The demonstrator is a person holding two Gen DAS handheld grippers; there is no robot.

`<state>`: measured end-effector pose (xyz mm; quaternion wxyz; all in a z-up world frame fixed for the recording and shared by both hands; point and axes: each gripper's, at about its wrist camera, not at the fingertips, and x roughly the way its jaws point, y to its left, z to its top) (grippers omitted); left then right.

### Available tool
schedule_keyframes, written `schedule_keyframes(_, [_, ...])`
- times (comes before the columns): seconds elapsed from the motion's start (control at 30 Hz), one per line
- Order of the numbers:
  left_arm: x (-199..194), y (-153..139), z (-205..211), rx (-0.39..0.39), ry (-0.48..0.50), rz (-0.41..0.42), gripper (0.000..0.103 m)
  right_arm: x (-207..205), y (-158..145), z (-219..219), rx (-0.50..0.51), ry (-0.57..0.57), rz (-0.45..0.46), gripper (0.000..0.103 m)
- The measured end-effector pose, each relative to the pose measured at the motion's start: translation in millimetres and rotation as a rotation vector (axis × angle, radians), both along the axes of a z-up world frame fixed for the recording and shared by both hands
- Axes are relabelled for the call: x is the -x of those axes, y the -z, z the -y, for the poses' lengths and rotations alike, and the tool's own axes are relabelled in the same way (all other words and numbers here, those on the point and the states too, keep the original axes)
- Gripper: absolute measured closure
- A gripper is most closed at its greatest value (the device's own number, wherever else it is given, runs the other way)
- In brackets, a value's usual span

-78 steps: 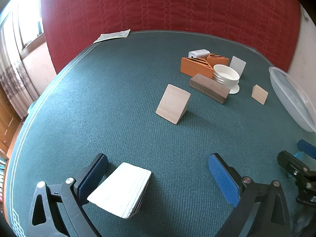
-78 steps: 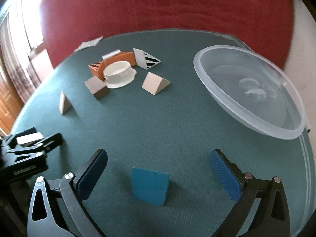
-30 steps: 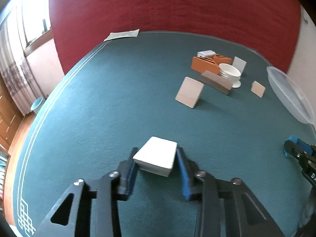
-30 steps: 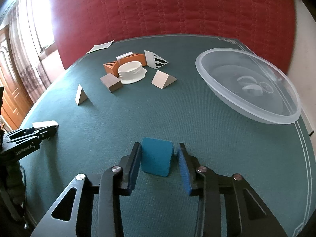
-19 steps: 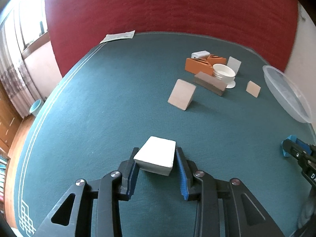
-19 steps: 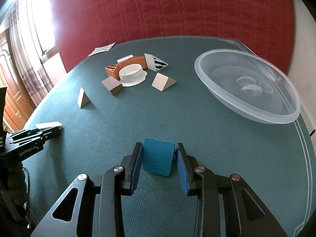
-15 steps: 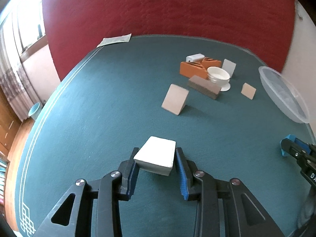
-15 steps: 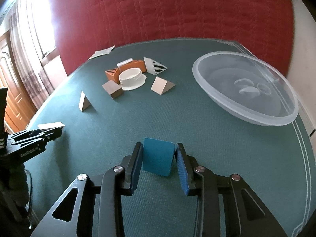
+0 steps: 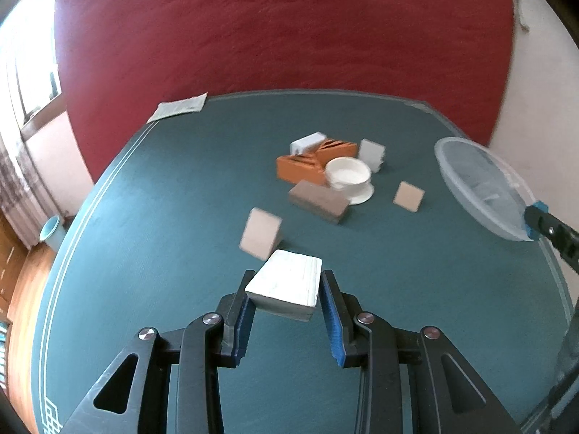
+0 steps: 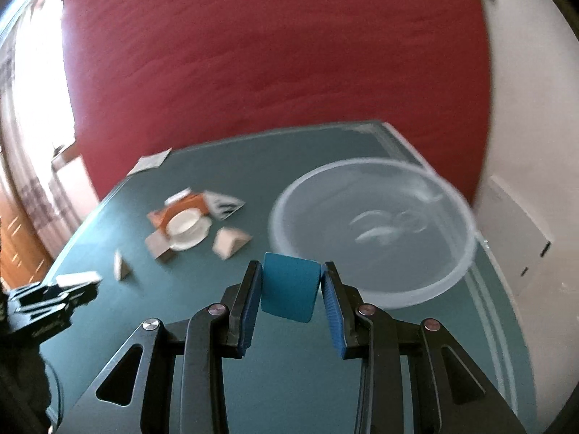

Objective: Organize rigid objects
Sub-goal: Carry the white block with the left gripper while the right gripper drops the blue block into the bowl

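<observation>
A white block (image 9: 286,287) was pinched in the left tongs (image 9: 286,298) and a blue block (image 10: 290,291) in the right tongs (image 10: 290,294), both above the table (image 9: 163,217). Carrying appeared underway; release into the basin (image 10: 376,231) beyond seemed next.

I can read no text anywhere in either view. On the side of my left gripper (image 10: 54,298), seen at the edge of my right wrist view, there is a line of pale lettering, but blur leaves it illegible. The sheet of paper (image 9: 179,107) at the far edge of the green surface (image 9: 173,188) carries faint print too small to make out, and the striped wedge (image 10: 224,204) beside the orange blocks bears only black and white stripes, no letters or numbers.
</observation>
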<state>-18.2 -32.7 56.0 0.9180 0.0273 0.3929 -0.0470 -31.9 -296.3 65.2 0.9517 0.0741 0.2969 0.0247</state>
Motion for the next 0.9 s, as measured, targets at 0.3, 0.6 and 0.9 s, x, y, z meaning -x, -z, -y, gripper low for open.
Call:
schedule_keyframes(0.3, [-7, -12, 33, -0.001, 0.061, 0.020, 0.066, -22, -1, 50, -0.003, 0.133, 0.022, 0.068])
schedule_keyframes(0.6, [-11, -22, 58, -0.004, 0.101, 0.039, 0.066, -42, 17, 71, -0.016, 0.167, -0.014, 0.067])
schedule_keyframes(0.9, [-19, -30, 91, 0.003, 0.170, 0.051, 0.066, -33, 19, 85, -0.043, 0.225, -0.005, 0.046])
